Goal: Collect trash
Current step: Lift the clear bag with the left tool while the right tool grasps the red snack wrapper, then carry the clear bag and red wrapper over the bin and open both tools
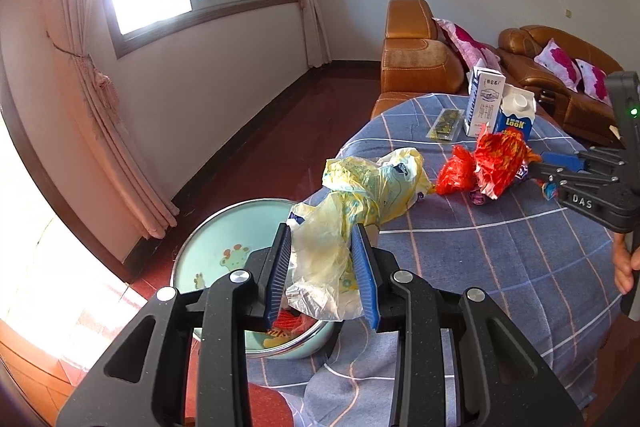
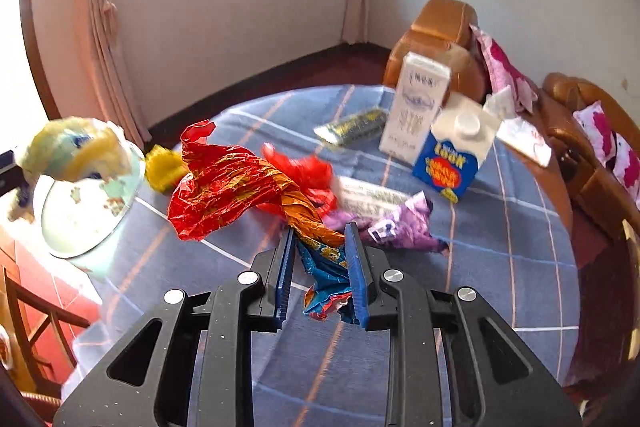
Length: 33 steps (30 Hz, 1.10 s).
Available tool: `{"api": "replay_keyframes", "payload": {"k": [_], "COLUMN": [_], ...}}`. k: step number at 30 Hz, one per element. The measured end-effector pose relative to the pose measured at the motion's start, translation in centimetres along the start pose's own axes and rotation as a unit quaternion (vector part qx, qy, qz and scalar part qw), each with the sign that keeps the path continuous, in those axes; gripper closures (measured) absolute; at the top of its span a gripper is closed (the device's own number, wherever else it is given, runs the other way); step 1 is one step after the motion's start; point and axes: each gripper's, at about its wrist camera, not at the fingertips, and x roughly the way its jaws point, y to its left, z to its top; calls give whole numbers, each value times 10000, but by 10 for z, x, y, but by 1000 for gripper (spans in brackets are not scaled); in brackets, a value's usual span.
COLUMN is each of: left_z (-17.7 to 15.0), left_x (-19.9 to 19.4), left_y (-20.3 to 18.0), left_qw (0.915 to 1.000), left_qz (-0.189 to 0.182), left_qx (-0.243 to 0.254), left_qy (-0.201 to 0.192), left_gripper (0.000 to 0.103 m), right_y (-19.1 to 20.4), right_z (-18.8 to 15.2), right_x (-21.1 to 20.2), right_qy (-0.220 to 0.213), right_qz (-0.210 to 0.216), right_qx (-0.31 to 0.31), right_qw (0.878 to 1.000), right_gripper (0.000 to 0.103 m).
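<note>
We hold a gripper in each hand over a table [image 1: 500, 267] spread with a blue checked cloth. Our left gripper [image 1: 324, 239] has its blue pads clamped on a crumpled yellow bag [image 1: 360, 195], which hangs above a pale green bowl [image 1: 208, 239] at the table's edge; something red lies in the bowl under the bag. Our right gripper [image 2: 320, 239] is pinched on a red and orange wrapper [image 2: 240, 195], its blue printed end squeezed between the pads and the rest draped out to the left. Just beside it lies a purple wrapper [image 2: 400, 223], with more red plastic [image 2: 308, 167] behind. Farther back stand a white carton [image 2: 416, 107] and a blue carton [image 2: 452, 163], touching or nearly so, and a flat gold packet [image 2: 352, 127] lies left of them. A brown sofa [image 1: 416, 59] with pink pillows sits beyond the table
</note>
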Motion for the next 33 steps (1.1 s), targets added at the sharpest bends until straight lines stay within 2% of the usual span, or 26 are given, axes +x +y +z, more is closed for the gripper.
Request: {"api": "replay_keyframes", "payload": {"k": [12,19,33], "left_z": [-17,-31,-48], "left_x": [-17,-18,-15], "left_y": [45,69,100], "left_qw": [9985,9964,9925], "left_qz": [394,657,857], "left_qx": [-376,-537,-852], "left_qy": [-37,55,169], "left_gripper": [71,71,71], "right_y": [62,103,156], "right_z": [18,21,27], "right_x": [-11,-10,-1], "right_qy": [-273,-296,-200], "right_qz": [111,315,728], "right_qx": [-381,-512,-671], "right_qw": [9988,9978,9949], "right_gripper": [77,77,77]}}
